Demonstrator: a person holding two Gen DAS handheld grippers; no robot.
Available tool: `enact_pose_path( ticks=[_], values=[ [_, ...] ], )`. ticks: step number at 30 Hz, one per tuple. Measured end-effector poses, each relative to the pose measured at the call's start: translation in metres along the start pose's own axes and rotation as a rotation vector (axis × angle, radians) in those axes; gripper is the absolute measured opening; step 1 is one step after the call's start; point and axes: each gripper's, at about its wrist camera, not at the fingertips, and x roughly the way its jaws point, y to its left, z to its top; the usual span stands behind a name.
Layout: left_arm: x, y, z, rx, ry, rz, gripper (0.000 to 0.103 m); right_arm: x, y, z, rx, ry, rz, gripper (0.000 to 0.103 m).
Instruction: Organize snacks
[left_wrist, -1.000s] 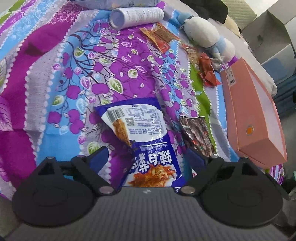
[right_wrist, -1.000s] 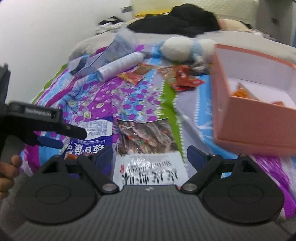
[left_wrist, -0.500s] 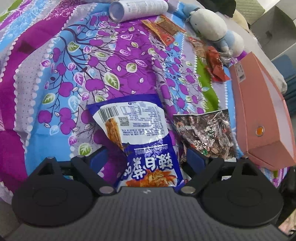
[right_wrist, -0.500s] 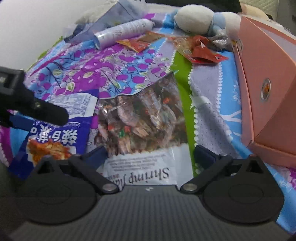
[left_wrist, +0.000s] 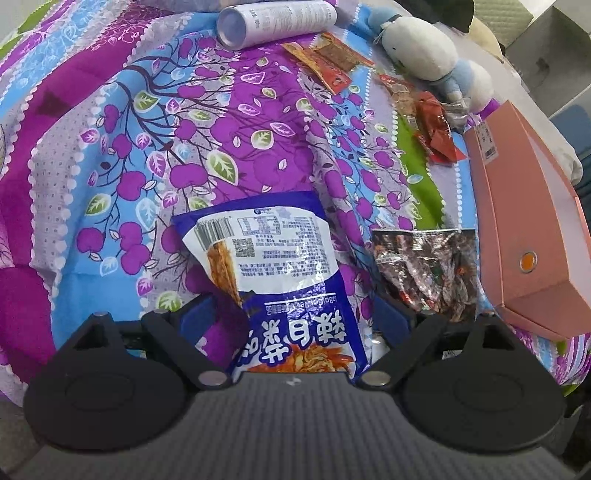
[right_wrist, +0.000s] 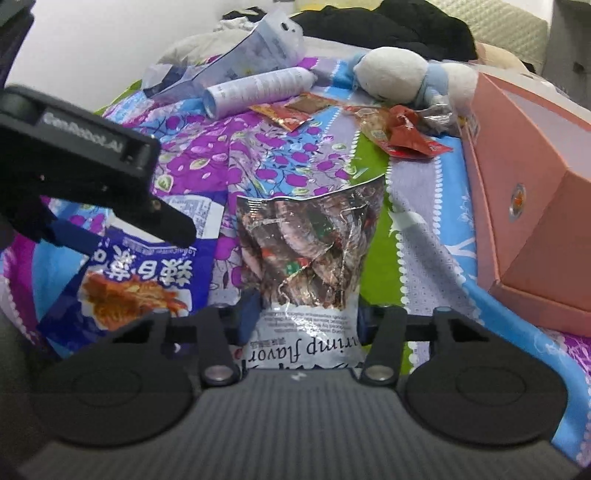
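A blue snack bag (left_wrist: 280, 280) lies on the patterned bedspread between the fingers of my left gripper (left_wrist: 295, 317), whose jaws stand wide on either side of it. It also shows in the right wrist view (right_wrist: 147, 273). A shiny shrimp-flavor bag (right_wrist: 306, 258) sits between the fingers of my right gripper (right_wrist: 303, 314), which have closed in against its sides. That bag also shows in the left wrist view (left_wrist: 424, 266). The pink box (right_wrist: 535, 206) stands open at the right.
Small red and orange snack packets (right_wrist: 402, 136) lie further back, near a white cylinder can (right_wrist: 258, 92), a plush toy (right_wrist: 406, 77) and a clear plastic bag (right_wrist: 251, 55). The left gripper's black body (right_wrist: 74, 162) fills the left of the right wrist view.
My right gripper has moved forward over the shrimp-flavor bag and its fingers have closed in on it. My left gripper has edged forward around the blue bag, still wide.
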Motion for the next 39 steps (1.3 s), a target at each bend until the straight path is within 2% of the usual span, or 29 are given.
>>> enact_pose_path(
  ticks=[7, 14, 20, 28, 39],
  values=[
    [0.007, -0.012, 0.001, 0.046, 0.001, 0.025, 0.093, -0.015, -0.013, 0.002, 0.076, -0.008, -0.033, 0.049],
    [0.018, -0.025, -0.001, 0.116, -0.001, 0.109, 0.092, -0.019, -0.023, -0.006, 0.125, 0.016, -0.066, 0.049],
    [0.020, -0.028, -0.009, 0.174, -0.023, 0.172, 0.074, -0.023, -0.023, -0.007, 0.132, 0.025, -0.073, 0.049],
    [0.011, -0.026, -0.012, 0.181, -0.041, 0.143, 0.055, -0.030, -0.027, -0.006, 0.166, 0.030, -0.082, 0.049],
    [-0.020, -0.021, -0.016, 0.146, -0.090, 0.063, 0.052, -0.040, -0.029, -0.001, 0.197, 0.007, -0.076, 0.049]
  ],
)
